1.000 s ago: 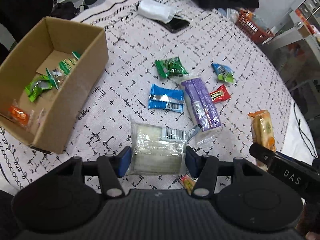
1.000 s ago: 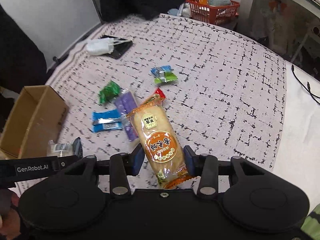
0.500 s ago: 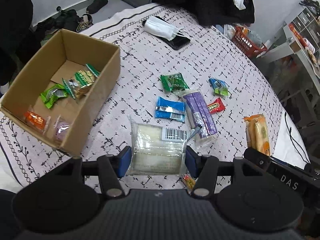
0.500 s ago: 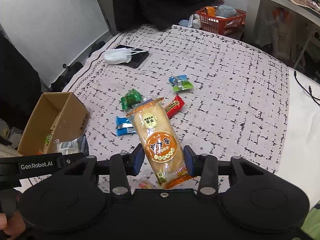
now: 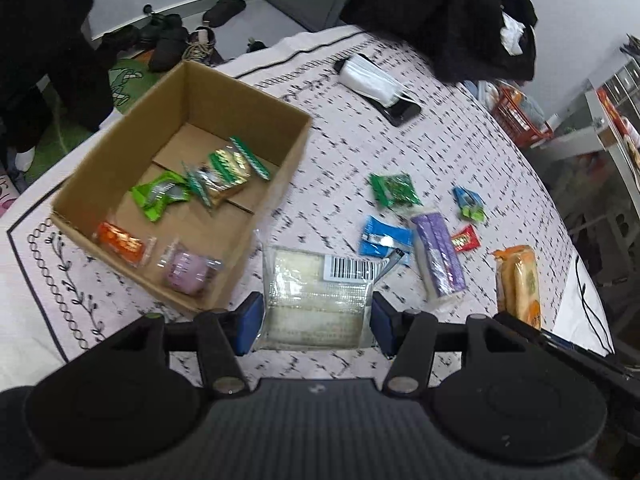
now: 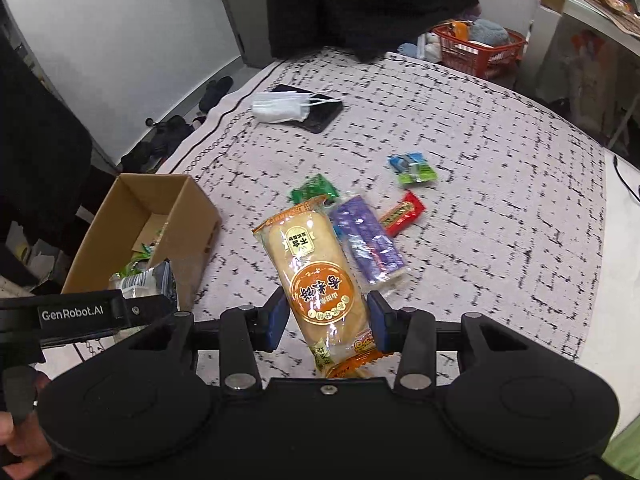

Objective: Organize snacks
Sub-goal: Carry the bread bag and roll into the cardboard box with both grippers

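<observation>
Two hand-held grippers carry snacks toward the box. Compared with the view a second earlier, the box (image 5: 176, 184) sits larger and nearer the centre of the left wrist view, and more of its floor shows; in the right wrist view the table falls further below and the box comes closer to the lower left. Both loads keep their place between the pads throughout. This reads as the transport step: both packets are lifted clear of the cloth and heading for the box, with release still to come.

Left gripper (image 5: 316, 316): jaws partly closed on the clear pack (image 5: 316, 300), blue pads pressing its two long sides, barcode end pointing away from the camera. The pack hangs just beside the box's near corner, not yet over the opening.

Right gripper (image 6: 328, 320): jaws partly closed on the orange cake (image 6: 316, 276), held near its lower end, the upper end leaning left toward the box. It is still above the table, apart from the box.

In the box lie several wrapped snacks. On the table (image 6: 500, 200) remain the green packet (image 5: 394, 190), blue packet (image 5: 384, 240), purple pack (image 5: 440, 256), red bar (image 5: 464, 239) and a small blue-green sweet (image 5: 469, 202). A mask (image 5: 370, 80) on a phone lies far off.
</observation>
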